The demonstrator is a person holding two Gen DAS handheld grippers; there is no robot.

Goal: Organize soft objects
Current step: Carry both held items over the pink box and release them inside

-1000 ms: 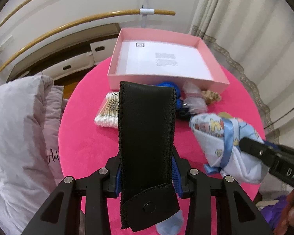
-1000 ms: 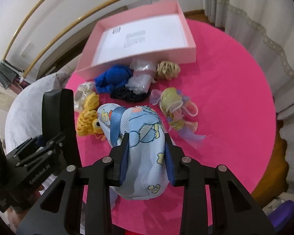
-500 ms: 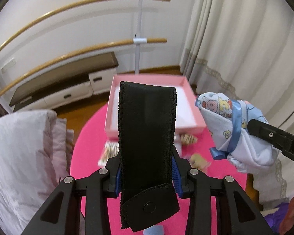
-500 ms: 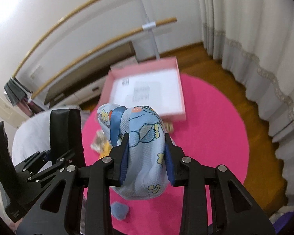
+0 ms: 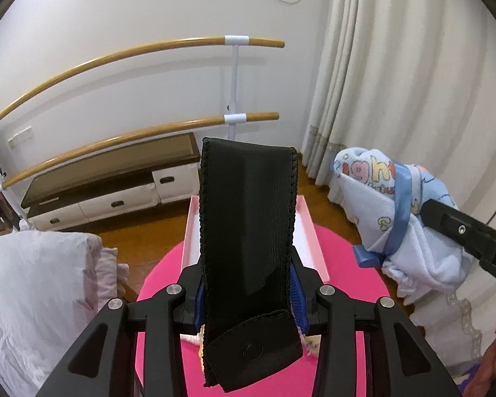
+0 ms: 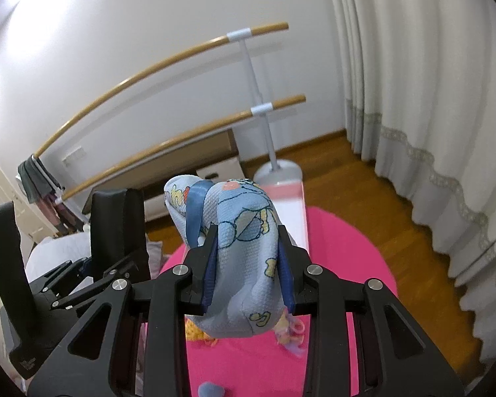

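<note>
1. Between the 2 fingers of the left gripper (image 5: 248, 292), in the left wrist view, 1 black leather pouch (image 5: 248, 231) is clamped upright, its snap flap hanging at the bottom.
2. 1 pink box (image 5: 309, 231) is seen behind the pouch on the pink round table (image 5: 162, 274); its contents are hidden by the pouch.
3. At the right of this view, 1 blue printed cloth bundle (image 5: 390, 215), tied with 1 blue ribbon, is held aloft by the right gripper, of which only 1 black finger is seen.
4. 2 wooden rails (image 5: 148, 53) are counted on the wall, with 1 low cabinet (image 5: 109, 178) below.
5. From the right wrist view, the right gripper (image 6: 248, 268) is seen closed on the same cloth bundle (image 6: 241, 251), which is squeezed between both blue pads above the table (image 6: 347, 248).
6. 1 corner of the pink box (image 6: 291, 201) shows beyond the bundle; what lies inside cannot be told.
7. The left gripper (image 6: 92, 264) with its pouch (image 6: 117, 228) is seen at the left.
</note>
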